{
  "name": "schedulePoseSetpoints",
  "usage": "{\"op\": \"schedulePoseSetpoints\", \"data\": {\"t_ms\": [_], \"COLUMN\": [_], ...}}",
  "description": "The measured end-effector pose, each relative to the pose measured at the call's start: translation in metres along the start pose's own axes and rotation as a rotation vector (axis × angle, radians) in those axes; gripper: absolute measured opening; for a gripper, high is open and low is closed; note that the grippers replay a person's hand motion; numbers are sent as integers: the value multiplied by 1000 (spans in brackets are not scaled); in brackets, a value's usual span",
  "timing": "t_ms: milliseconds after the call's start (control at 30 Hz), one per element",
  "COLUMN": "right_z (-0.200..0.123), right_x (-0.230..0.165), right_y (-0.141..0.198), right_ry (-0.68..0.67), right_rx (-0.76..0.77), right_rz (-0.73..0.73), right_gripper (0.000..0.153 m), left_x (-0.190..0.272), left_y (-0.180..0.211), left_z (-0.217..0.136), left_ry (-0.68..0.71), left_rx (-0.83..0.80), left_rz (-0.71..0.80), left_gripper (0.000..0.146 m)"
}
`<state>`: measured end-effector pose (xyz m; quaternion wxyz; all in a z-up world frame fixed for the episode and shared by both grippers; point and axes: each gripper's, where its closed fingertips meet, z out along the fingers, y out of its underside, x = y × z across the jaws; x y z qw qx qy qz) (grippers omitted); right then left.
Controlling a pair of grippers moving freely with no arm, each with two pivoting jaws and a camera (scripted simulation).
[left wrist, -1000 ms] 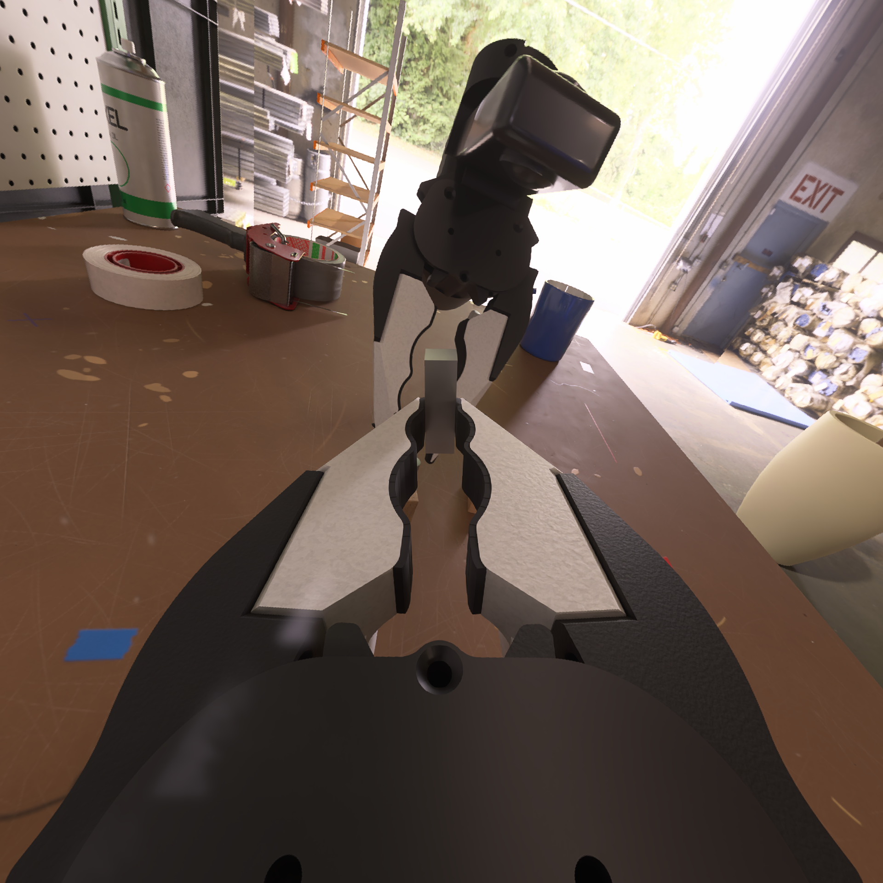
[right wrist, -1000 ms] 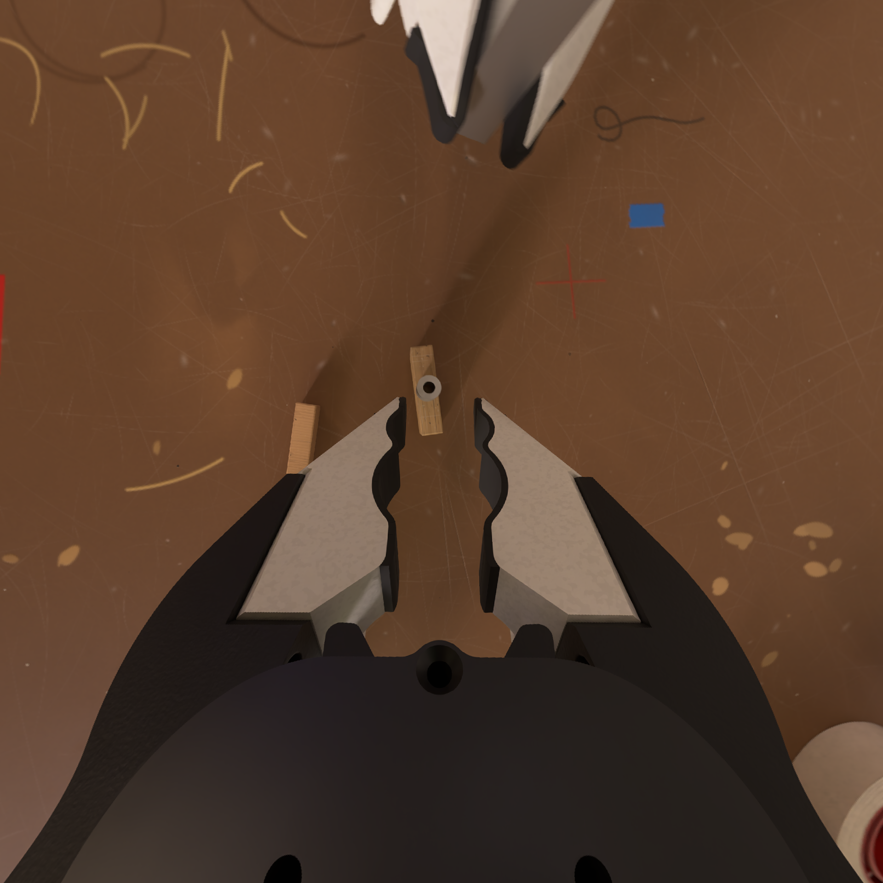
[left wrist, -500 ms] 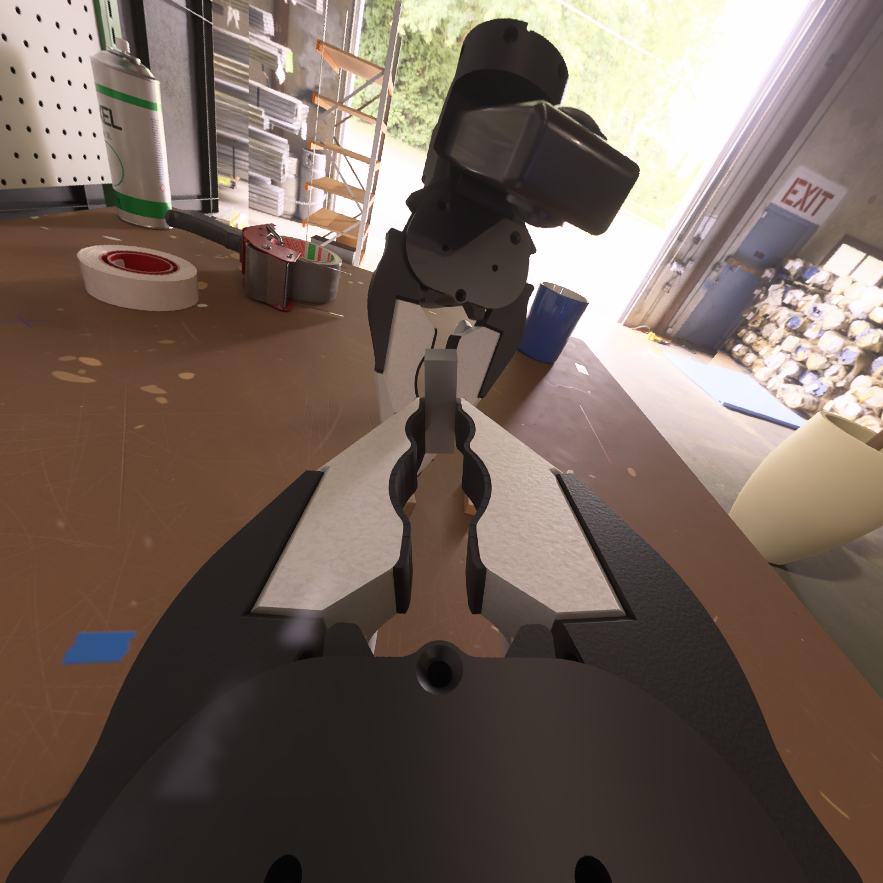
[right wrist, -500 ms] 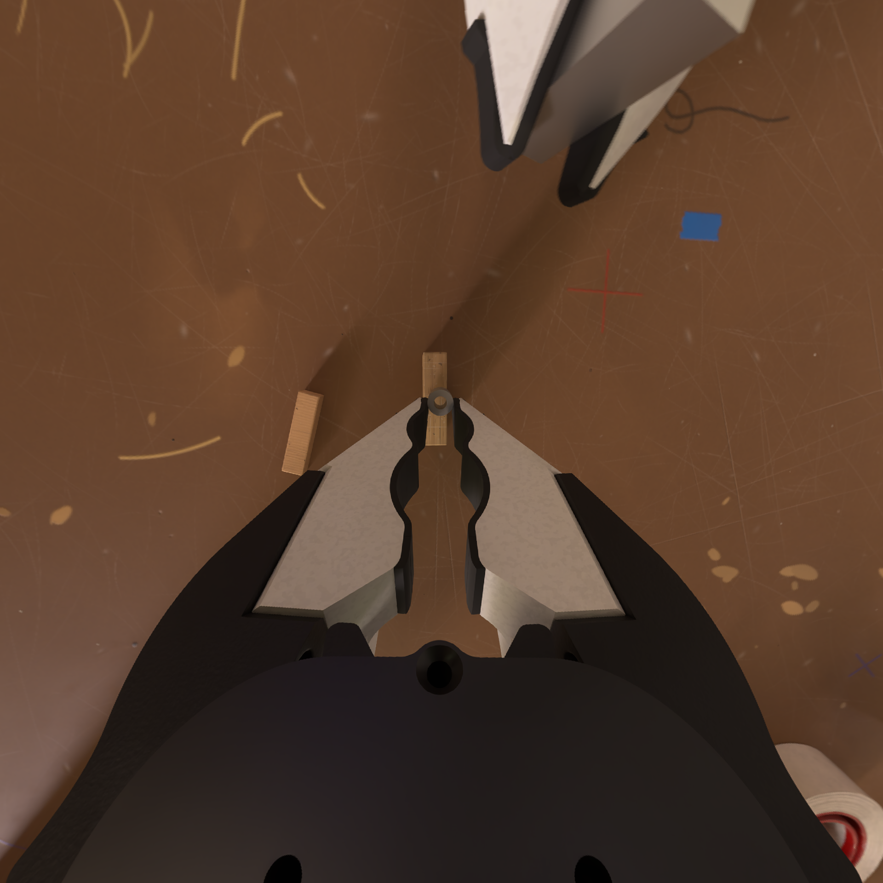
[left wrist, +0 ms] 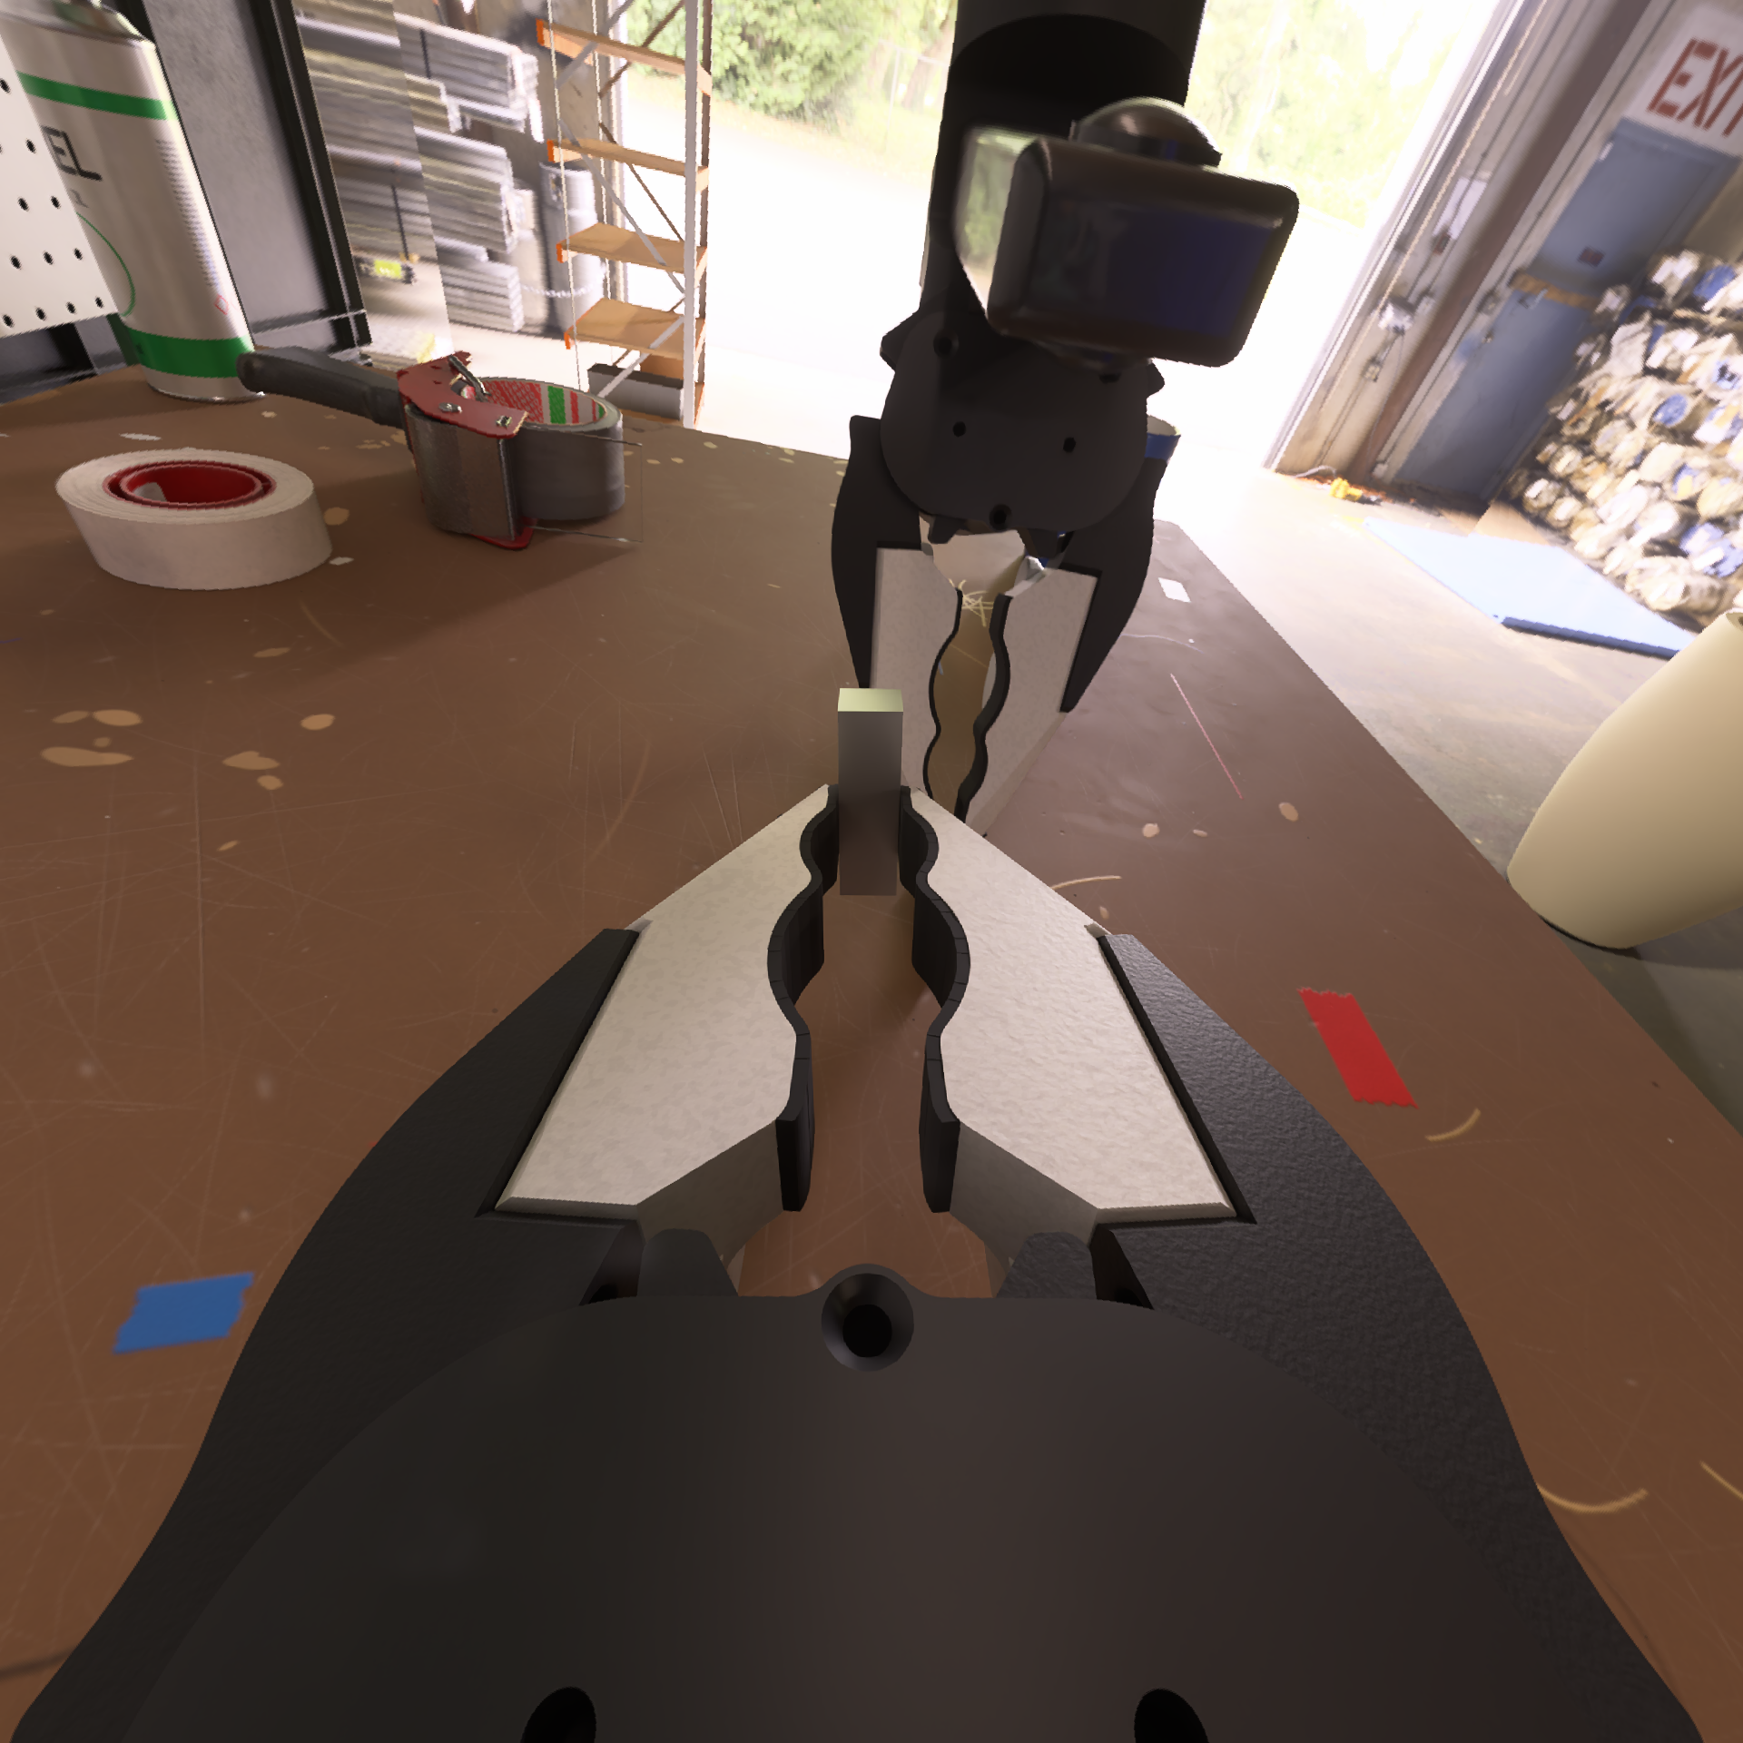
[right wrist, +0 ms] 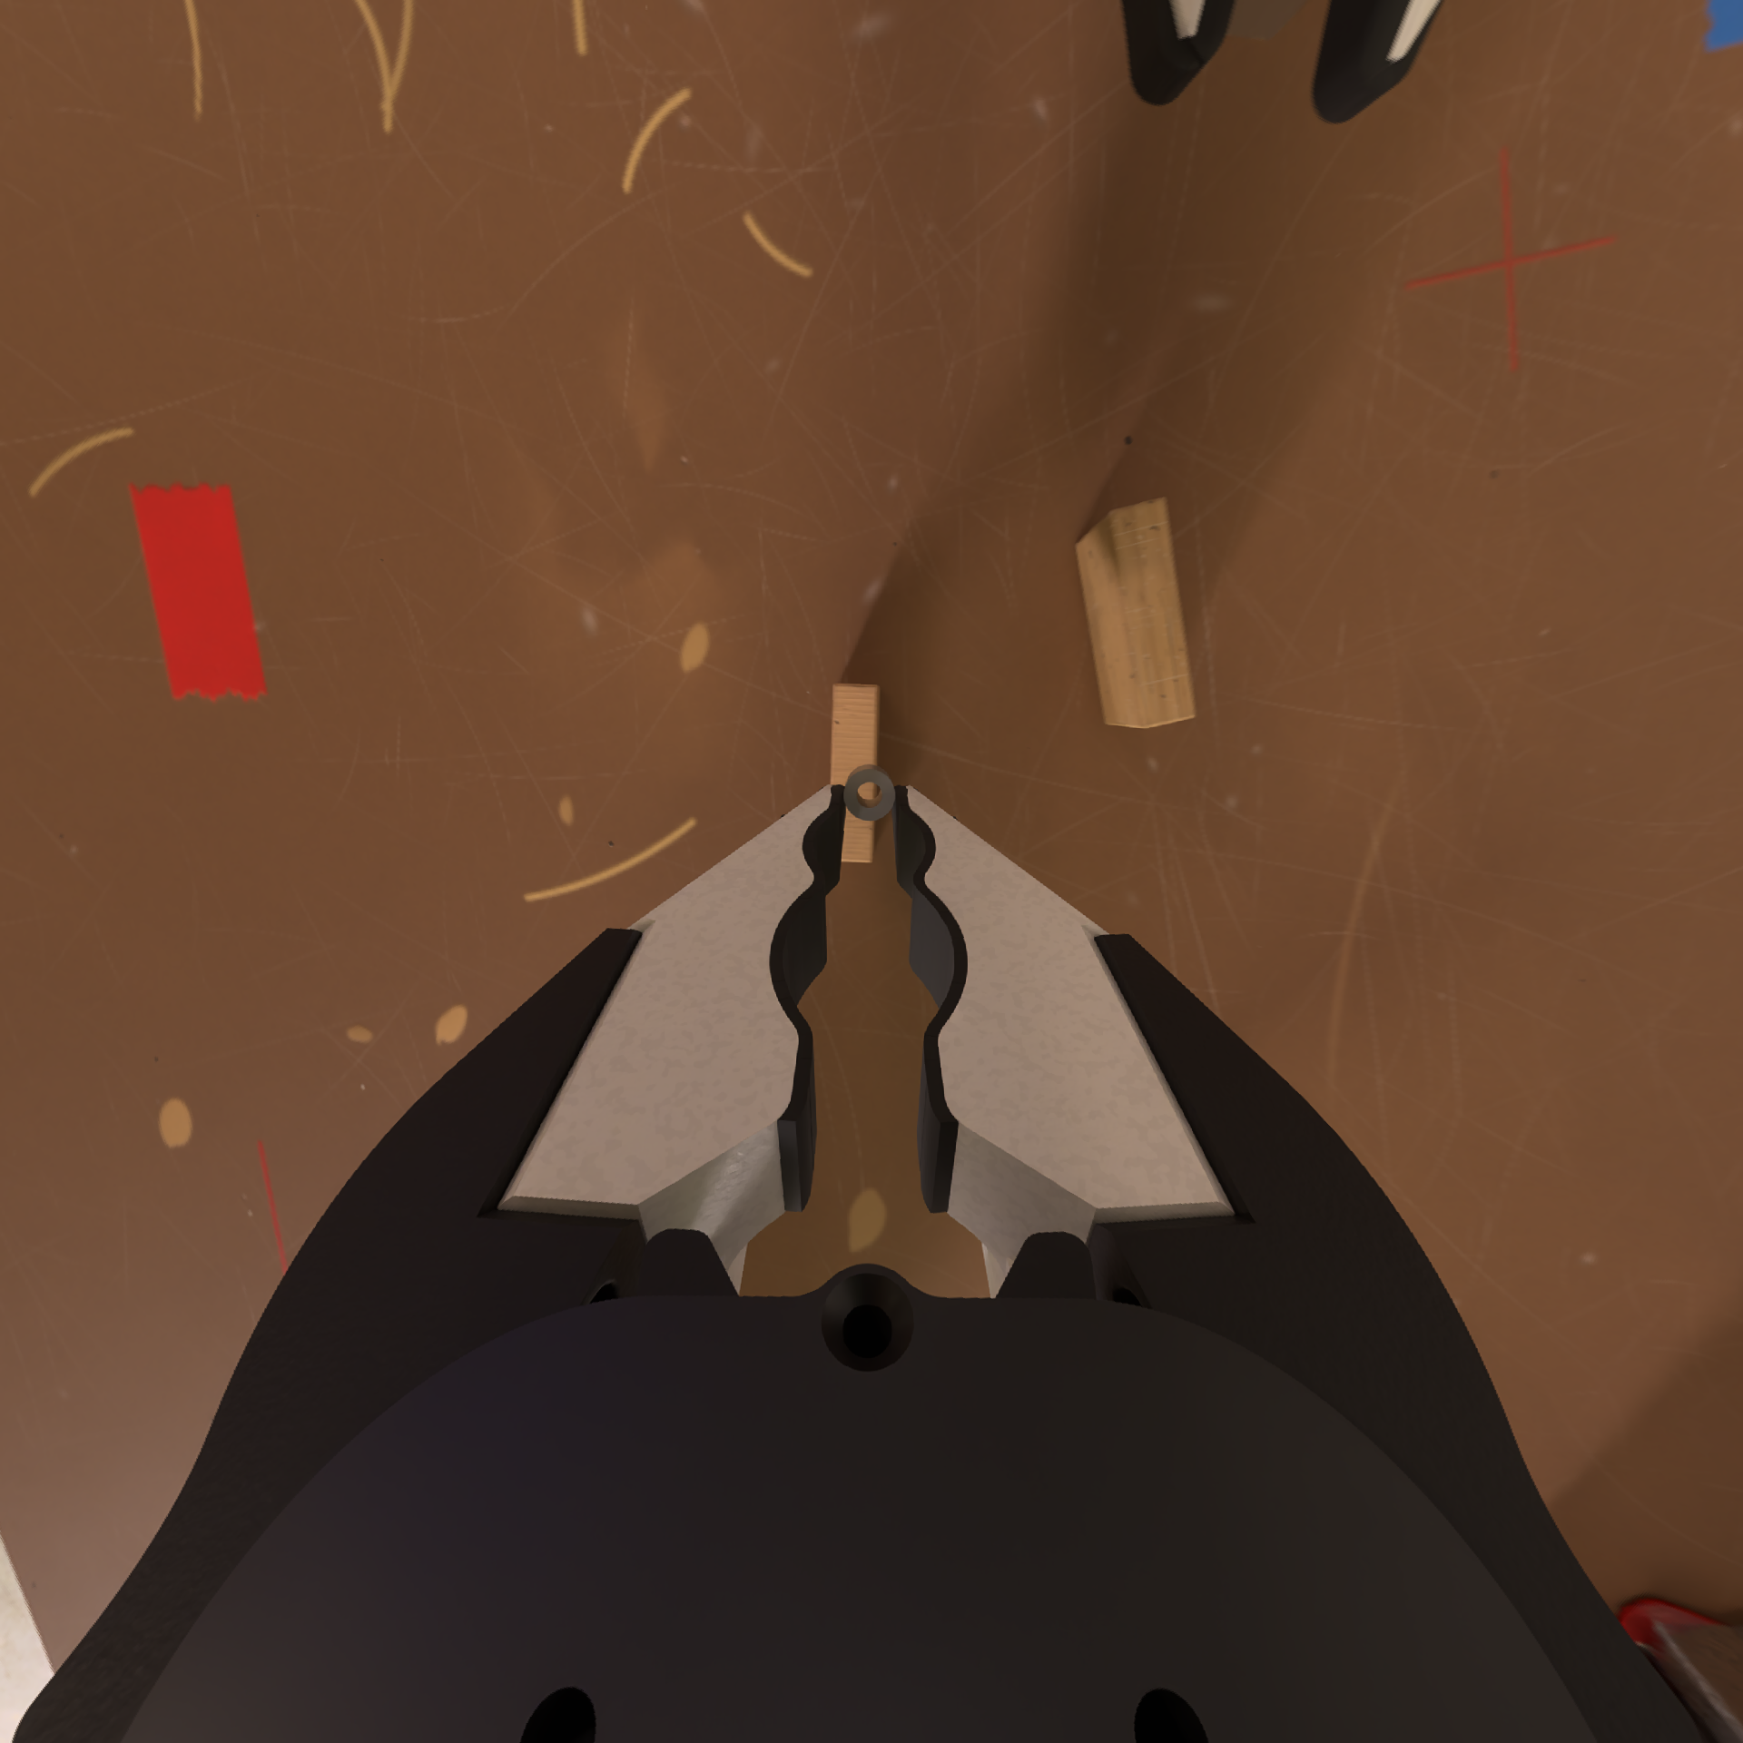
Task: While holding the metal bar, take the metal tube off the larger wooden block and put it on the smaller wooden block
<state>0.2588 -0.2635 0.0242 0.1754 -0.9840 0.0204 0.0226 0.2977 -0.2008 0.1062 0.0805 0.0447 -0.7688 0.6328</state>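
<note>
My left gripper (left wrist: 868, 830) is shut on the grey metal bar (left wrist: 868, 755), which stands upright between its tips. My right gripper (right wrist: 868, 816) is shut on the small metal tube (right wrist: 855, 798), seen end-on. The tube is over the near end of the smaller wooden block (right wrist: 854, 731); I cannot tell whether it touches. The larger wooden block (right wrist: 1137, 613) stands bare to the right. In the left wrist view the right gripper (left wrist: 948, 797) points down just beyond the bar, and the tube and blocks are hidden. The left gripper (right wrist: 1259, 42) shows at the top right of the right wrist view.
On the brown bench a white tape roll (left wrist: 189, 514), a tape dispenser (left wrist: 509, 462) and a spray can (left wrist: 123, 236) stand at the far left. A cream vessel (left wrist: 1641, 802) sits past the right edge. Red tape (right wrist: 196, 589) and blue tape (left wrist: 184, 1309) lie flat.
My right gripper closed on the tube, took it off the larger block and carried it sideways over the smaller block. The left gripper still holds the bar.
</note>
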Motion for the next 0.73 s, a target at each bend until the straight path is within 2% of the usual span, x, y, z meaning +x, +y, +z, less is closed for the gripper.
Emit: {"op": "schedulePoseSetpoints", "data": {"t_ms": [133, 233, 267, 467, 733], "right_z": [9, 11, 11, 6, 3], "right_x": [-4, -3, -3, -4, -3], "right_y": [1, 2, 2, 5, 13], "right_ry": [9, 11, 12, 5, -51], "right_rx": [33, 70, 88, 218, 335], "right_rz": [33, 50, 54, 55, -50], "right_gripper": [10, 31, 33, 40, 43], "left_x": [1, 1, 1, 2, 4], "left_y": [3, 3, 3, 4, 2], "left_z": [2, 2, 2, 2, 2], "left_ry": [-1, -1, 0, 6, 26], "left_rx": [-15, -15, -15, -15, -1], "left_rz": [12, 11, 11, 6, 3], "left_gripper": [11, 11, 11, 11, 11]}}
